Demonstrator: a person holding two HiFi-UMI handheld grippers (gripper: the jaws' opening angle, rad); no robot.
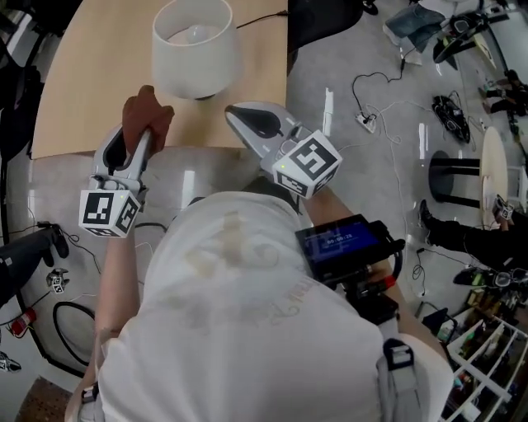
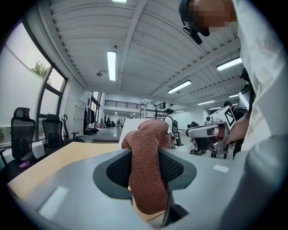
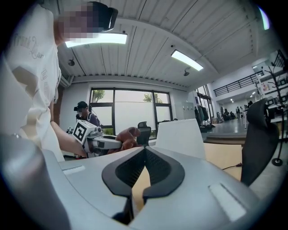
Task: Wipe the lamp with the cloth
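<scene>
While both grippers point toward the lamp (image 1: 194, 45) on the table (image 1: 91, 74), the left gripper (image 1: 134, 140) sits below and left of the lamp in the head view, its jaws clamped on the cloth (image 1: 147, 114). The reddish-brown cloth bunches up past the jaw tips, near the lamp but apart from it. In the left gripper view it fills the gap between the pads and hides much of the white lamp (image 2: 131, 127) behind it. The lamp stands upright near the table's front edge, and a dark cord (image 1: 260, 18) runs off to its right. Just below and right of the lamp, the right gripper (image 1: 239, 114) holds nothing: its jaws are closed, tips meeting, with the lamp (image 3: 180, 137) beyond and to their right in its own view. Farther right of the lamp, cables (image 1: 375, 91) lie on the grey floor (image 1: 371, 181).
</scene>
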